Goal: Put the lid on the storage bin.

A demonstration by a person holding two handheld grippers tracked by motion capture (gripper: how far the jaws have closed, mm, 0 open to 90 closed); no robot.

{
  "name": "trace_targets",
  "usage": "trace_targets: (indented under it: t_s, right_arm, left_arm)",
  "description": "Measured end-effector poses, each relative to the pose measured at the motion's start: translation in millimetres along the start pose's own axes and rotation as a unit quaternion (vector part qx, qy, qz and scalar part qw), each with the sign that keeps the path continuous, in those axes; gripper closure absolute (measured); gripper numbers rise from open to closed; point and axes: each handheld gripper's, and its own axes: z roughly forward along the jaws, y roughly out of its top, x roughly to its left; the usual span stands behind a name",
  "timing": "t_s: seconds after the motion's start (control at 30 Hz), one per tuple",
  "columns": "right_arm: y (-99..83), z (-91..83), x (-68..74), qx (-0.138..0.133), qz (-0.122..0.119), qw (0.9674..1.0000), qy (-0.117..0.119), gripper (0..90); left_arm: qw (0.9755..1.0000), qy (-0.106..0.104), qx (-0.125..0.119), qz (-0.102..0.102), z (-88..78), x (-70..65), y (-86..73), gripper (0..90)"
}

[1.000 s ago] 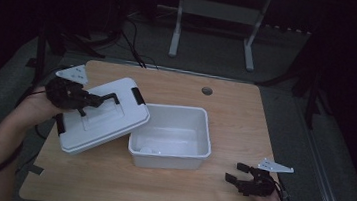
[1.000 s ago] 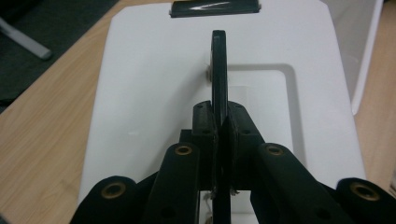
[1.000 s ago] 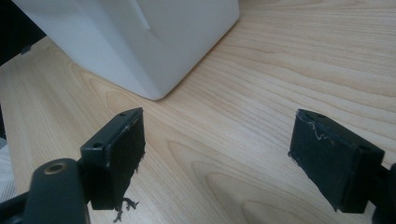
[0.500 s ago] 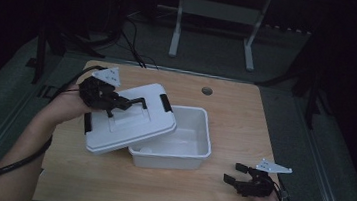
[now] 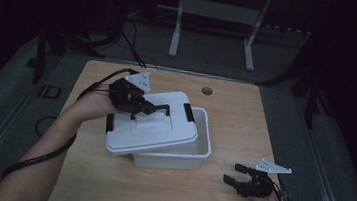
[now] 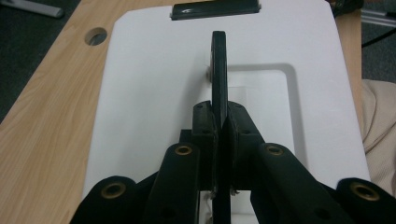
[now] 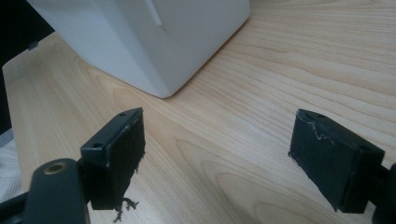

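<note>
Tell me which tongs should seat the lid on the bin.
Left. The left tongs are shut on the black handle of the white plastic lid, which is partly over the white plastic bin. The right tongs are open, beside the bin.

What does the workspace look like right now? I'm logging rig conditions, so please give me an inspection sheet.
Surface: wooden table, with a round hole near the far edge.
Job's things: white lid held by its black handle, lying askew over the white bin, part still uncovered.
Clutter: nothing seen.
Grippers: left gripper shut on the handle; right gripper open, low over the near right corner.
Cables: black cable trails from the left gripper.
Surroundings: dark floor, metal stand beyond the table.
</note>
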Motion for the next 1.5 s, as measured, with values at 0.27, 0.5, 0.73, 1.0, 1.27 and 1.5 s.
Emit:
trace_targets:
  t_s: [0.27, 0.5, 0.73, 1.0, 1.27, 1.5]
  right_arm:
    - [-0.2, -1.2, -0.8, -0.002, 0.002, 1.0000, 0.002, 17.8]
    - [-0.5, -0.2, 0.0, 0.001, 0.000, 1.0000, 0.002, 17.7]
    - [-1.0, -1.3, -0.6, 0.000, 0.003, 1.0000, 0.005, 17.8]
    - [-1.3, -1.2, -0.8, 0.000, 0.002, 1.0000, 0.005, 17.7]
    - [-2.0, -1.3, -1.1, -0.001, 0.002, 1.0000, 0.006, 17.8]
    - [-2.4, -2.0, -1.4, -0.002, 0.005, 1.0000, 0.007, 17.7]
  left_arm:
    - [0.9997, -0.018, 0.005, 0.017, 15.7, -4.2, 19.8, 83.3]
    - [0.9992, -0.031, 0.011, 0.022, 29.6, -3.1, 31.0, 83.3]
    - [0.9984, -0.037, 0.032, 0.029, 48.1, -4.4, 34.1, 83.3]
    - [0.9979, -0.038, 0.043, 0.031, 58.8, -3.7, 35.8, 83.2]
    - [0.9975, -0.042, 0.047, 0.031, 64.6, 2.5, 37.4, 83.2]
    - [0.9979, -0.045, 0.038, 0.027, 66.4, 4.5, 36.3, 83.2]
